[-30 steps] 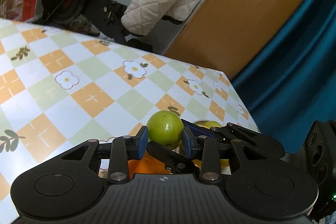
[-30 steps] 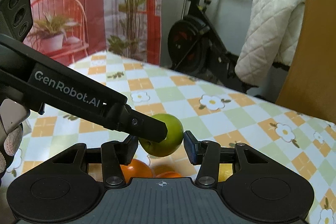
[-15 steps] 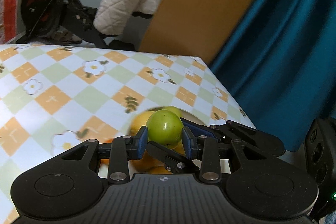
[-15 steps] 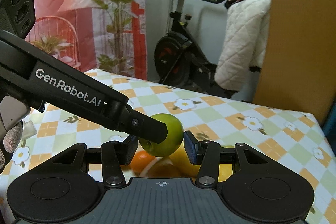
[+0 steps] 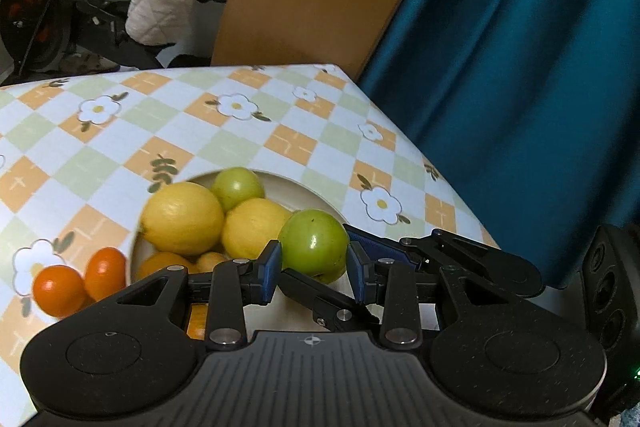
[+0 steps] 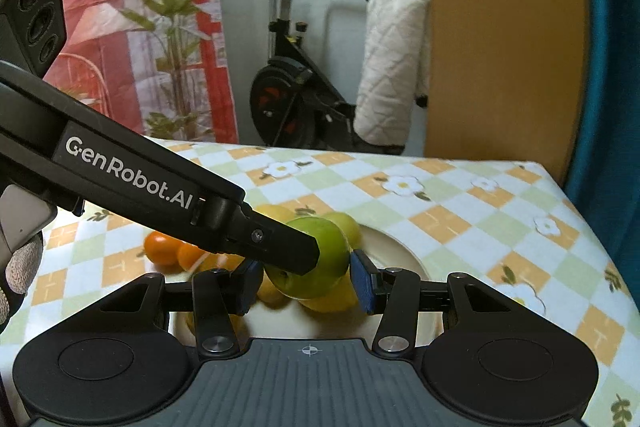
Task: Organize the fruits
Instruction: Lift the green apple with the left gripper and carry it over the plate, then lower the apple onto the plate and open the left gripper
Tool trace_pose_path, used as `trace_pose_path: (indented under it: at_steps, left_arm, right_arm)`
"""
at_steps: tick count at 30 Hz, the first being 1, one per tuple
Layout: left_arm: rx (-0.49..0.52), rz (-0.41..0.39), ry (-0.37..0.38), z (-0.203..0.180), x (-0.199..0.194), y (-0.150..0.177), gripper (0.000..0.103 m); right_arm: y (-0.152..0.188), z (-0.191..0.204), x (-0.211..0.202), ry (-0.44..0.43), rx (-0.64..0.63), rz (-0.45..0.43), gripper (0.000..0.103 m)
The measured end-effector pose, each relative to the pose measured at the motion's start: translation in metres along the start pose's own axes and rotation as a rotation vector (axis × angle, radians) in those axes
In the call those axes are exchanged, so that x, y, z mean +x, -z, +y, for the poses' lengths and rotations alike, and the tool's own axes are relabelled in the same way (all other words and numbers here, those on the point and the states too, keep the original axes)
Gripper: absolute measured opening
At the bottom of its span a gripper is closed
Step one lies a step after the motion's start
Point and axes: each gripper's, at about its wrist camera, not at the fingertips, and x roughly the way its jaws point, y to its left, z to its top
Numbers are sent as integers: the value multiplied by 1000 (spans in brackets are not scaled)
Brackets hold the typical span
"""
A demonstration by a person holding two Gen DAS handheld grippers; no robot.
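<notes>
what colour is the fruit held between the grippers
Green fruit, clearest in the left wrist view.

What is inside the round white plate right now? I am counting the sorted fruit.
The round white plate holds two yellow lemons, a small green fruit and some orange fruit, partly hidden. The grippers cover its near part, so nothing can be counted there.

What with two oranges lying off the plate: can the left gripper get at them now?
Probably not yet: the left gripper is shut on the green fruit, which the right gripper clamps too. The oranges lie uncovered beside the plate.
</notes>
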Motion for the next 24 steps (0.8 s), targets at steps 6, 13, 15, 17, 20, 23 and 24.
trace_pose_path:
  at_steps: [6, 13, 15, 17, 20, 23, 24]
  left_arm:
    - [19, 31, -9, -7, 13, 2, 37]
    - [26, 51, -24, -10, 29, 1, 38]
    - [27, 53, -26, -11, 32, 1, 38]
    - [28, 56, -29, -12, 35, 0, 38]
    - [33, 61, -32, -13, 40, 0, 38]
    - [36, 66, -34, -13, 45, 0, 38]
    - [36, 66, -34, -13, 46, 0, 38]
  right_arm:
    - [11, -14, 2, 10, 38, 7, 44]
    - [19, -26, 10, 22, 73, 21, 44]
    - [21, -26, 10, 28, 78, 23, 44]
    - [22, -29, 12, 31, 85, 26, 44]
    - [24, -31, 16, 39, 90, 33, 44]
    - [26, -31, 18, 44, 98, 40, 44]
    - [26, -32, 18, 46, 99, 42, 44]
